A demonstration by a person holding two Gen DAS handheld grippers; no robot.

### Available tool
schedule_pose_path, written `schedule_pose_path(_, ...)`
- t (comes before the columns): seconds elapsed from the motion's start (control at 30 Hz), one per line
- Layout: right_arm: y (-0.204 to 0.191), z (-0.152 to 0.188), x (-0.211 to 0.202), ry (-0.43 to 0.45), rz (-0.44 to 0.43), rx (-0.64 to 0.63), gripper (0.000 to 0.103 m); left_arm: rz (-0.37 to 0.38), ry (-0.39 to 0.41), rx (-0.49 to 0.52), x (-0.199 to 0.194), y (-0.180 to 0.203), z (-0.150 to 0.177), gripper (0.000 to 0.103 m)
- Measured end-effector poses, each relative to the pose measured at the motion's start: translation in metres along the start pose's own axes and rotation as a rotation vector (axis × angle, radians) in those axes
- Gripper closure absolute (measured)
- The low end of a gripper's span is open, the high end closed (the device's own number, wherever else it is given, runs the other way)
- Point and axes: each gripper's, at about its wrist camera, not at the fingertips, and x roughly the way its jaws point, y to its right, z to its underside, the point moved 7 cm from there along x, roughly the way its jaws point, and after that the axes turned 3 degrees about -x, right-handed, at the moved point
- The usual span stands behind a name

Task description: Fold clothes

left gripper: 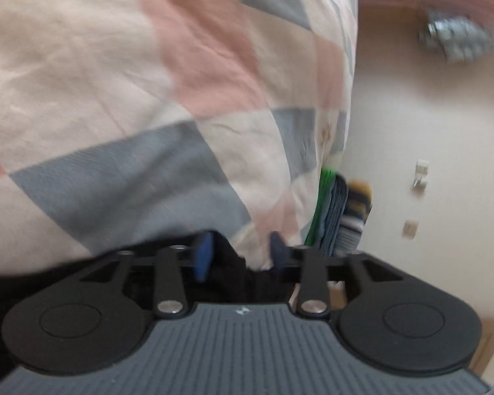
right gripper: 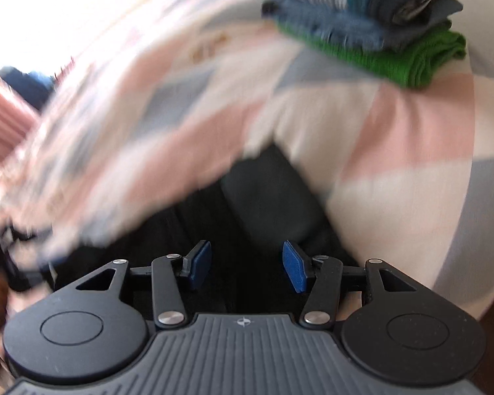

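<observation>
Black garment fabric lies dark and crumpled on the bed's checked cover of cream, pink and grey-blue patches, directly ahead of the right tool, whose blue pads stand spread apart with nothing between them. The left tool has its pads apart too; dark cloth and an edge of the checked cover sit between them, and whether it grips either I cannot tell. A stack of folded clothes, green at the bottom, blue and striped above, rests on the cover farther back.
</observation>
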Motion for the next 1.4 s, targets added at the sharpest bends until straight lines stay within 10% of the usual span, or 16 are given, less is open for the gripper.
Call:
schedule_pose_path(0.27,0.058,-0.063,0.044,-0.067,-0.088,0.297,0.038,-0.073,-0.116,0.005,0.039,-0.014,-0.003,0.046)
schedule_pose_path(0.37,0.064,-0.064,0.070,-0.189,-0.175,0.368,0.039,-0.050,-0.168,0.021,0.045,-0.008,0.002,0.063)
schedule_pose_path(0.47,0.048,-0.067,0.084,-0.250,-0.208,0.292,0.074,-0.112,-0.174,0.112,0.045,-0.003,0.007,0.084)
schedule_pose_path(0.63,0.044,-0.068,0.055,-0.139,-0.168,0.185,0.097,-0.080,-0.089,0.183,0.027,0.003,0.008,0.095)
schedule_pose_path(0.9,0.064,-0.050,0.064,0.005,-0.085,0.205,0.099,0.001,0.032,0.108,0.028,-0.023,0.004,0.097)
schedule_pose_path(1.1,0.065,-0.056,0.087,0.008,-0.055,0.138,0.093,-0.056,0.037,0.161,0.037,-0.027,-0.001,0.094)
schedule_pose_path(1.23,0.048,-0.076,0.062,0.099,0.107,0.029,0.058,-0.111,-0.001,0.270,0.027,-0.005,0.004,0.088)
schedule_pose_path(1.4,0.008,-0.050,0.005,0.172,0.085,-0.101,0.058,-0.189,0.163,0.351,-0.038,0.016,-0.009,0.077)
